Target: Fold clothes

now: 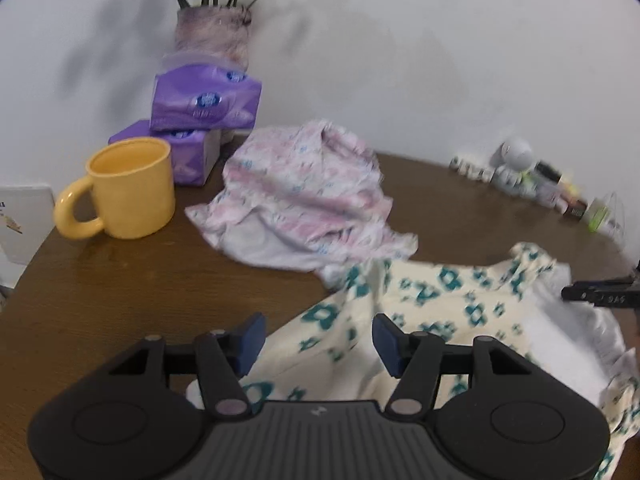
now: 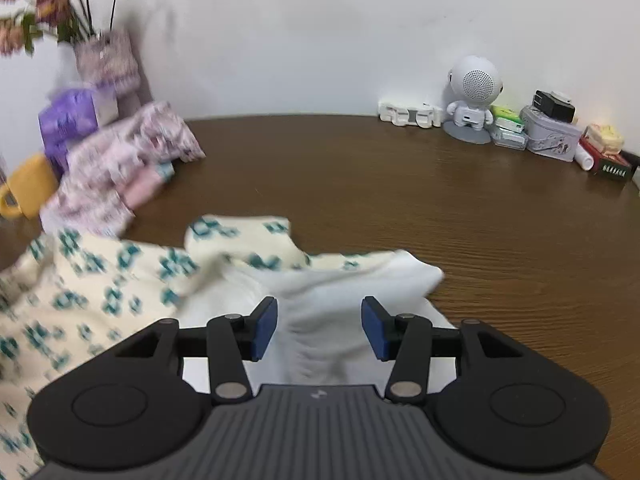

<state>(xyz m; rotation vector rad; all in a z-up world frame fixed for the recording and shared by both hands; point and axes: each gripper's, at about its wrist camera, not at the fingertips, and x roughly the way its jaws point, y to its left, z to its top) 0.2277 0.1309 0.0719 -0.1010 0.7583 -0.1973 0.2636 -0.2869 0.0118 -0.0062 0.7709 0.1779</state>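
Note:
A cream garment with a teal print [image 1: 440, 304] lies crumpled on the brown round table [image 1: 120, 280], its white inner side turned up at the right [image 2: 340, 280]. My left gripper [image 1: 319, 342] is open above the garment's left part, blue pads apart, with cloth below the gap. My right gripper [image 2: 320, 328] is open over the white part, and the pads do not press on it. Its black tip also shows at the right edge of the left wrist view [image 1: 600, 296]. A pink floral garment [image 1: 304, 196] lies bunched behind the cream garment [image 2: 100, 288].
A yellow mug [image 1: 128, 188] stands at the left, with purple tissue packs [image 1: 204, 100] and a flower vase [image 1: 212, 36] behind it by the wall. At the back right are a white robot speaker [image 2: 472, 92], a tin [image 2: 552, 136] and small boxes. Bare table [image 2: 440, 200] shows right of the clothes.

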